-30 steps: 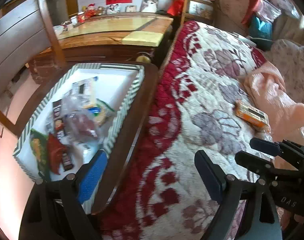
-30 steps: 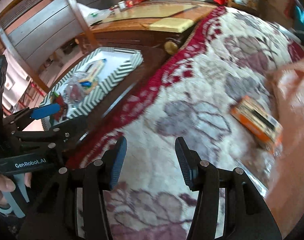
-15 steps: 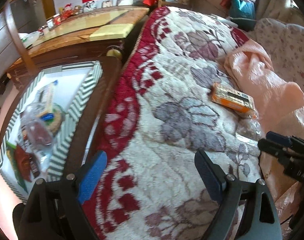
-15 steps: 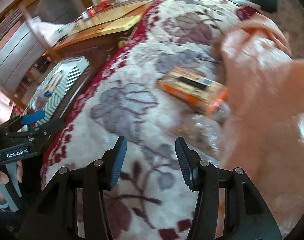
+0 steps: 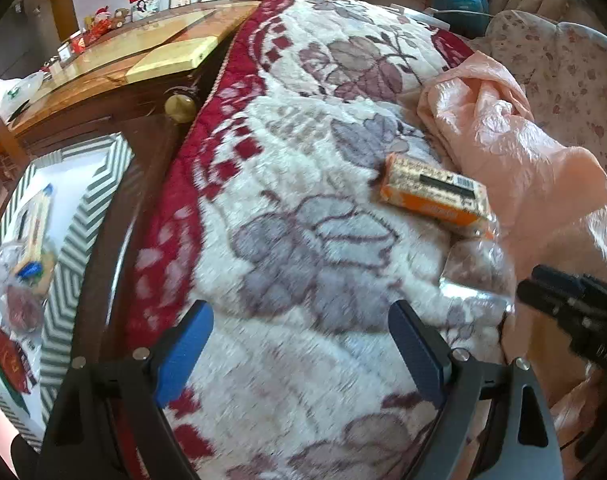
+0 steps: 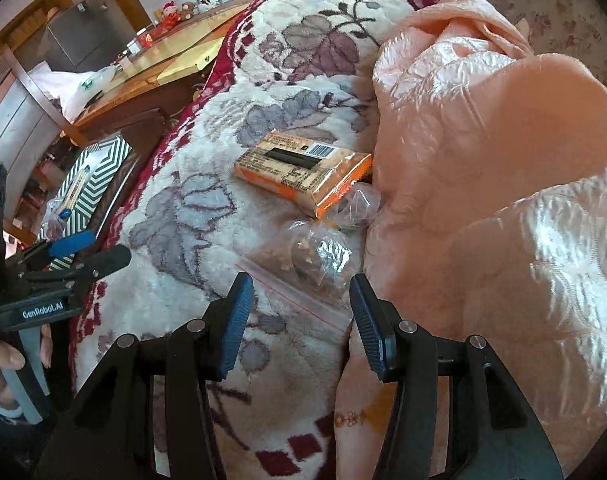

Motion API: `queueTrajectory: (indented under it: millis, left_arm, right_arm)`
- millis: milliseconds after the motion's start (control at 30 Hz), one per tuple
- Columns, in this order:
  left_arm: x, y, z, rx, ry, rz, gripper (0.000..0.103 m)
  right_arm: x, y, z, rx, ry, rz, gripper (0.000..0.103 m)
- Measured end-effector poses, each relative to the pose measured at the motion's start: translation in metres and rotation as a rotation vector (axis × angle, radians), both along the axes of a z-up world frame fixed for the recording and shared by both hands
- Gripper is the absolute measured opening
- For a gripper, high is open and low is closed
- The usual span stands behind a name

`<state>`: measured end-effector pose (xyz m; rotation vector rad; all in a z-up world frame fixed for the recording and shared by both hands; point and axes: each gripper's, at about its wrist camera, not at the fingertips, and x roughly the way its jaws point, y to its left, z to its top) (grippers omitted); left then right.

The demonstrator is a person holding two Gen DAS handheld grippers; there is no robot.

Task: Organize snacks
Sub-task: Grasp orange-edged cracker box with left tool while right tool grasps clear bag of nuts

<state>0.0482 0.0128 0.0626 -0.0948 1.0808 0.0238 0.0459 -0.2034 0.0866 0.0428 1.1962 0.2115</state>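
Note:
An orange snack pack (image 6: 303, 170) lies on the floral blanket, also in the left wrist view (image 5: 433, 192). A clear zip bag of snacks (image 6: 307, 258) lies just in front of it, also seen in the left wrist view (image 5: 477, 276). My right gripper (image 6: 299, 320) is open and empty, just short of the zip bag. My left gripper (image 5: 301, 350) is open and empty above the blanket, left of the snacks. A white tray with a striped rim (image 5: 69, 240) holds several snack packets (image 5: 31, 240) at the far left.
A pink quilt (image 6: 483, 160) is bunched up right beside the snacks. The tray sits on a dark wooden stand (image 5: 115, 216) next to the bed. A wooden table (image 5: 143, 56) with small items stands behind it.
Both grippers have swung right, away from the tray and toward the snacks on the blanket. The right gripper has closed in on the zip bag. Both stay open.

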Motion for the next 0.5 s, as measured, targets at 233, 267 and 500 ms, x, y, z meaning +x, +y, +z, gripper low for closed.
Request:
queueTrajectory:
  millis: [233,267,500]
  left_arm:
    - [0.031,-0.018,0.006,-0.077,0.010,-0.036,0.091]
    - [0.035,-0.020,0.006,-0.087,0.016,-0.037,0.091]
    - [0.067,-0.039,0.003,-0.167,0.056,-0.001,0.091]
  right_arm:
    - [0.004,-0.003,-0.006,0.010,0.005,0.005,0.050]
    - [0.004,-0.005,-0.008,0.016,0.009,-0.002,0.050]
    - [0.006,-0.010,-0.011,0.033,0.014,-0.008,0.050]
